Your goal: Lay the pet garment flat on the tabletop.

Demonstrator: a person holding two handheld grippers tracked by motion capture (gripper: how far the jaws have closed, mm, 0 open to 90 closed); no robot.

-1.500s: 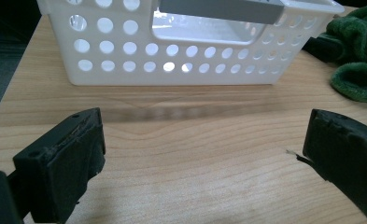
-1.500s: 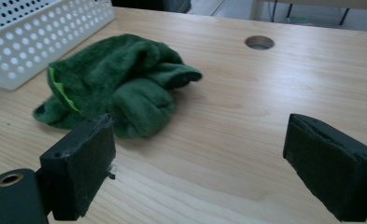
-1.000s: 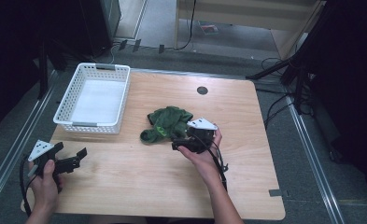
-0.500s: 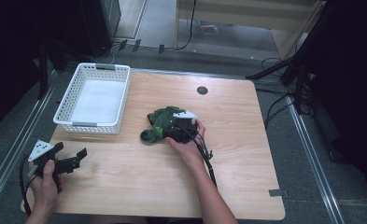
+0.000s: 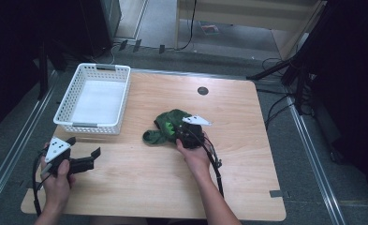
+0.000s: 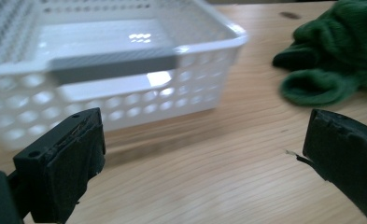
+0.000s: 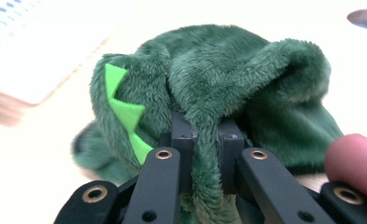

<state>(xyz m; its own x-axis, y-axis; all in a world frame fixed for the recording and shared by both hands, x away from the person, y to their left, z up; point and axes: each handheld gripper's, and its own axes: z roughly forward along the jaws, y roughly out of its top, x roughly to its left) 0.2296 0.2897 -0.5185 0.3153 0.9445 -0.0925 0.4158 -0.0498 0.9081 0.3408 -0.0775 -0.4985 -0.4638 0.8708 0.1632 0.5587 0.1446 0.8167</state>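
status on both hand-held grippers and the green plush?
Right hand-held gripper jaws just closed, pinching a fold of the green plush. Left hand-held gripper open, holding nothing, near the white basket. Table between plush and basket unobstructed.

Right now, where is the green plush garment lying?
In the high view the green plush garment lies mid-table, right of the white basket, pinched by the right gripper.
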